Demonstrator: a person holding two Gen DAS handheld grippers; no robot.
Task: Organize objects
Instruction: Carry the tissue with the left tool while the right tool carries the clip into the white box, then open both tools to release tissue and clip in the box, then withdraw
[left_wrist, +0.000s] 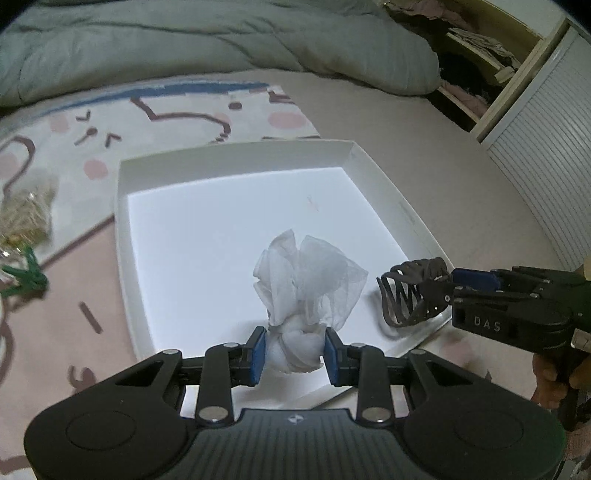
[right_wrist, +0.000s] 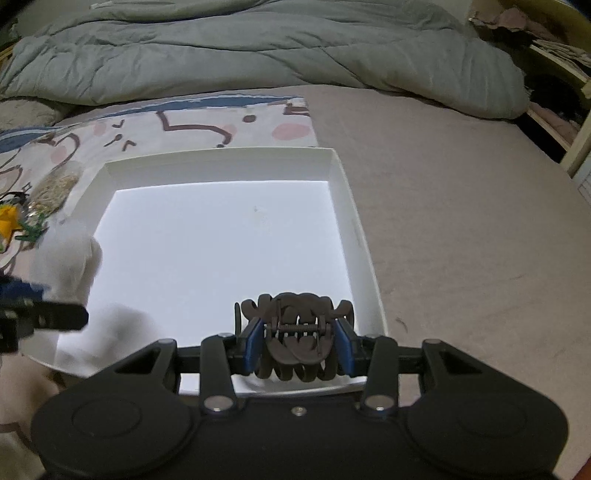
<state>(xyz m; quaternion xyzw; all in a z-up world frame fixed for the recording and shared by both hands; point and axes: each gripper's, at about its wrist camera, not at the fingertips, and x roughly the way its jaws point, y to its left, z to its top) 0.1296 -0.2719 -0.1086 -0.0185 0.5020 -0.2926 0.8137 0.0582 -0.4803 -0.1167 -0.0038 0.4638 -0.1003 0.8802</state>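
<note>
1 white scrunchie (left_wrist: 295, 295), 1 brown hair claw (right_wrist: 299, 332), 1 white box (left_wrist: 236, 158).

The box (left_wrist: 236, 158) is white. The hair clip (right_wrist: 295, 336) is dark brown. The blanket (left_wrist: 147, 110) has pink dots and brown lines.

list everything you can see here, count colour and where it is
tray: 1, white, shallow, on the bed
sheer scrunchie: 1, white, over the tray's near edge, held
hair claw clip: 1, dark brown, over the tray's near right corner, held
duvet: 1, grey-green, bunched behind
cartoon blanket: 1, pink and white, beneath the tray's left side
gold clips bag: 1, left of tray
green clip: 1, left of tray
wardrobe: 1, open, far right
left gripper: jaws shut on scrunchie
right gripper: jaws shut on claw clip
</note>
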